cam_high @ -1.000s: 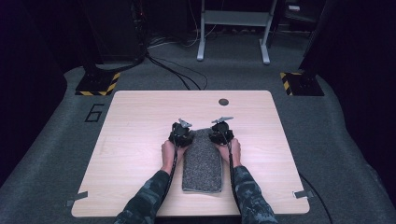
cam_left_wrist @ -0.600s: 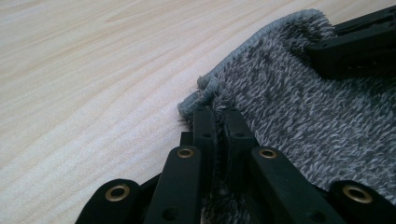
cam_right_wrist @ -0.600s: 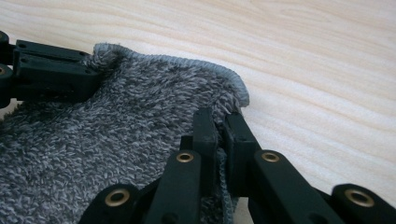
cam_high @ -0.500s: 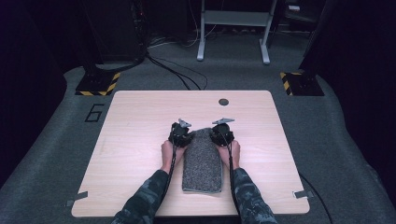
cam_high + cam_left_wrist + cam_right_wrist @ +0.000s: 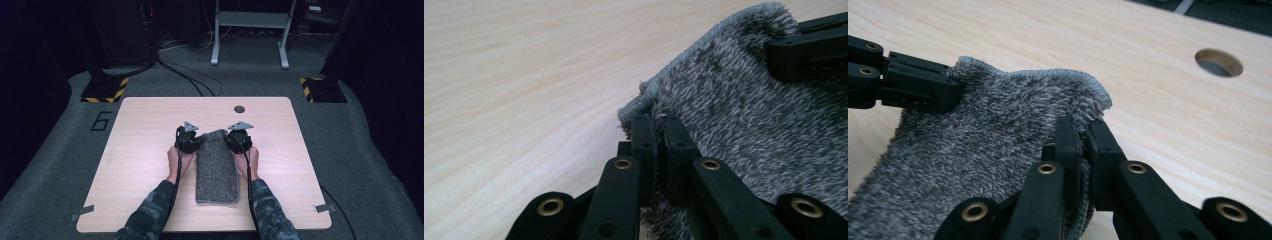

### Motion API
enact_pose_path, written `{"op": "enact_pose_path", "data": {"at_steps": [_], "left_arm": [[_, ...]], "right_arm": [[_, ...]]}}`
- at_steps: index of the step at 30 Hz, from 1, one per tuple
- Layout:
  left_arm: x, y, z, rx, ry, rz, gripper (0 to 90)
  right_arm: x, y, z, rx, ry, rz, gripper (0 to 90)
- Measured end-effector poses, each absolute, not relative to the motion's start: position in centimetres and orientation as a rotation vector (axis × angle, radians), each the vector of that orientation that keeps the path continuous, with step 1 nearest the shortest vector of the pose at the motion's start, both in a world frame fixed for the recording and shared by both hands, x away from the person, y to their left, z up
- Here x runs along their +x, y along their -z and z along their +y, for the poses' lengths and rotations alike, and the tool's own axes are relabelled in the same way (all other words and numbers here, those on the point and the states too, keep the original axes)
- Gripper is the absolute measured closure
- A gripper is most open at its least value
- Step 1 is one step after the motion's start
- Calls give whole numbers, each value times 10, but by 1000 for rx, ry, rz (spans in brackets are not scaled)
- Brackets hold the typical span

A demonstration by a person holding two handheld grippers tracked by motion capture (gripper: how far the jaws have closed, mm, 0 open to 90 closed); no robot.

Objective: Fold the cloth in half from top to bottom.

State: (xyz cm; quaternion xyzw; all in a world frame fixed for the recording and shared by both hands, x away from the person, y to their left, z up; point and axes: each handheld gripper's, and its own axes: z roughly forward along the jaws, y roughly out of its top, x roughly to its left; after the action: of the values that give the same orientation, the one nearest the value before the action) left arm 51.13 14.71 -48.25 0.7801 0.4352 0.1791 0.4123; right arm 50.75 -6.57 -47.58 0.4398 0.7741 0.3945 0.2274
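Towel [image 5: 217, 167], grey and folded long, lies mid-table [image 5: 145, 150] between your forearms, its far end raised off the wood. Your left gripper [image 5: 191, 140] is clamped on the far left corner, your right gripper [image 5: 235, 138] on the far right corner, each pair of jaws pinching the fabric edge.

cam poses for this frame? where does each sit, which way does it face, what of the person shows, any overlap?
High view: above the person's side, facing forward and down on the table; forearms, hands, left gripper and right gripper show.
Left gripper view: rides the left gripper, looks along its jaws shut on a towel corner; the other gripper's jaws at top right.
Right gripper view: rides the right gripper, jaws shut on the other corner; table hole beyond.
Shared: the towel and table in all three.
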Motion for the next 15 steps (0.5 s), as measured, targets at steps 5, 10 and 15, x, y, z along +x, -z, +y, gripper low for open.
{"op": "enact_pose_path", "data": {"at_steps": [5, 10, 15], "left_arm": [[512, 470, 148, 1943, -481, 1069, 859], [514, 457, 151, 1927, -510, 1034, 858], [514, 440, 154, 1902, -550, 987, 858]], "right_arm": [[508, 464, -67, 1162, -1109, 2118, 858], [511, 452, -71, 1124, -1162, 2110, 858], [512, 440, -71, 1085, -1188, 2085, 858]]}}
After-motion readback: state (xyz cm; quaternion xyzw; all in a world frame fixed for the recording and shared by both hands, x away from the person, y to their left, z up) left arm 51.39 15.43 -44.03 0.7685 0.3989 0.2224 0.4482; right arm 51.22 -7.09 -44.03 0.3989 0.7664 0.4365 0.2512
